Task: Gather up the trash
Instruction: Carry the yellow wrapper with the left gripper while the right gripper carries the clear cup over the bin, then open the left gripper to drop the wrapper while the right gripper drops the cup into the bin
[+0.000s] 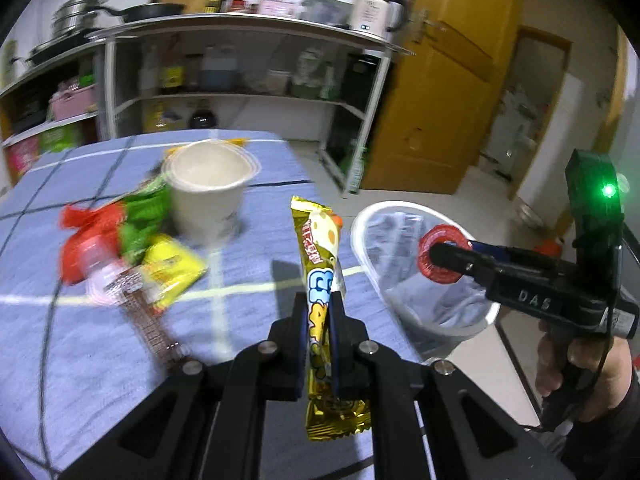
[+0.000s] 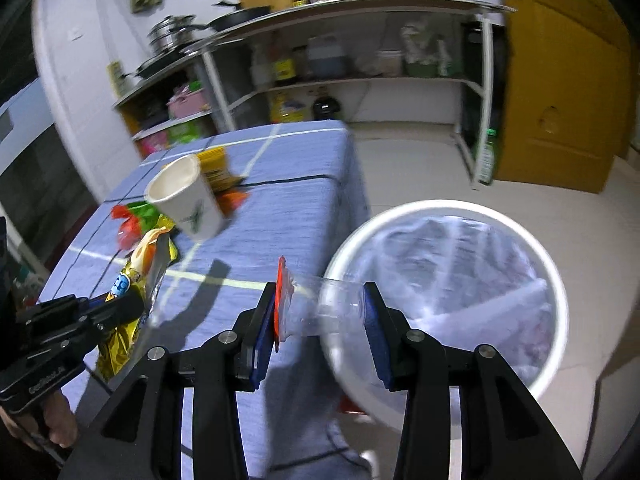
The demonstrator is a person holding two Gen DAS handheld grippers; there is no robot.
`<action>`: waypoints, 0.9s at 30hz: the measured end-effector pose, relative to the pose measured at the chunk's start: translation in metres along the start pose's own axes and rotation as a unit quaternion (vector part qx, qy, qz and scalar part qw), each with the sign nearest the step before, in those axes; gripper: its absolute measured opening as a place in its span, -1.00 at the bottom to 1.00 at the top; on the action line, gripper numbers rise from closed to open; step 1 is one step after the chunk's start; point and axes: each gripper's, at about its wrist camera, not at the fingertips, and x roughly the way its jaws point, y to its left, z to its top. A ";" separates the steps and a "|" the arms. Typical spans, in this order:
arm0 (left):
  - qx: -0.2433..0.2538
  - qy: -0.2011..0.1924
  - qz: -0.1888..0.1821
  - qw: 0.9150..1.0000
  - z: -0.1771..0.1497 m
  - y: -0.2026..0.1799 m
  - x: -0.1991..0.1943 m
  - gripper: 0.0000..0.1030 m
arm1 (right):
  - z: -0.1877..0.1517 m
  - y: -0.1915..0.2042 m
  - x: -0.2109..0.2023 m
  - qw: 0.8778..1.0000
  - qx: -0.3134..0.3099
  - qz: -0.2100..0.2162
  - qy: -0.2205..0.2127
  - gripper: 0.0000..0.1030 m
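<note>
On the blue checked desk (image 1: 248, 280) a white paper cup (image 1: 210, 196) stands near the middle, with a heap of red and green wrappers (image 1: 116, 224) touching its left side and a yellow packet (image 1: 172, 268) and a brown wrapper (image 1: 148, 320) just in front of that heap. Behind the cup, in the right wrist view, lies another yellow packet (image 2: 216, 166). The left tongs (image 1: 318, 320) are narrow, clamped on a gold snack wrapper (image 1: 320, 248) that stands upright above the desk's near right part. The right tongs (image 2: 318, 332) grip a clear plastic cup with a red lid (image 2: 320, 304) lying sideways, lid against the left pad, base against the right one; it hangs over the gap between the desk's right edge and the white bin (image 2: 460, 292). The bin, lined with a clear bag, stands on the floor just beside that edge, its mouth open upward. Beyond the desk's far edge a strip of pale floor (image 2: 408, 132) separates it from the metal shelving (image 2: 360, 40), and a yellow door (image 2: 560, 92) stands to the right
</note>
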 end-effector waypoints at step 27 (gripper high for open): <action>0.000 0.078 -0.072 0.994 0.041 -0.084 0.119 -0.39 | -0.022 -0.116 0.019 0.993 0.080 -0.089 0.006 0.06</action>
